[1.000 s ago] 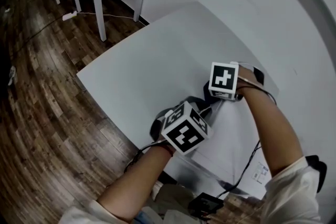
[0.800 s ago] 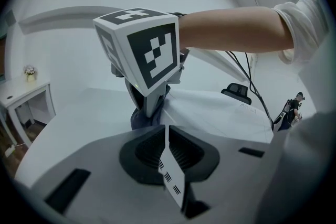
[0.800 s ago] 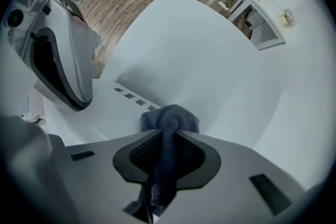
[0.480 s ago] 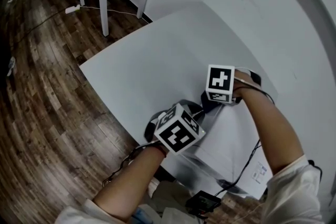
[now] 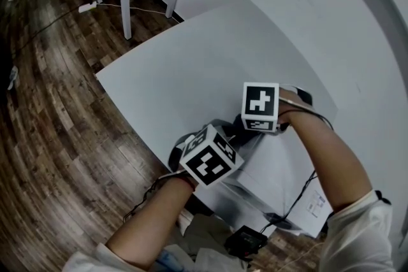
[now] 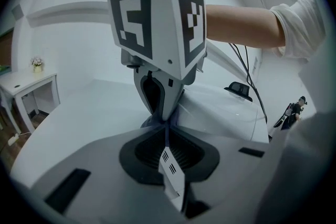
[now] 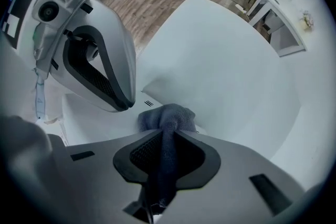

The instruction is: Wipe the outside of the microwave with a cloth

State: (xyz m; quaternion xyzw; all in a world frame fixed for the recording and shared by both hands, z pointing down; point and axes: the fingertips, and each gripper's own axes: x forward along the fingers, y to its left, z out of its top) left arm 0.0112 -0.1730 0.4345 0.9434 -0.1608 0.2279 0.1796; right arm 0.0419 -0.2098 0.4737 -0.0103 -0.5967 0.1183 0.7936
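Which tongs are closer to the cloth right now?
Right. The right tongs are shut on the cloth, which bunches out past their tips. The left tongs hold none of it, their tips close beside it.

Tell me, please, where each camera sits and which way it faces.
Head view: on the person's head, looking steeply down at the microwave; left forearm and right forearm show.
Left gripper view: on the left gripper, looking along its shut fingers at the right gripper; right forearm shows.
Right gripper view: on the right gripper, looking past the clamped cloth at the left gripper; no arm clearly visible.
Shared: each gripper view shows the other gripper.
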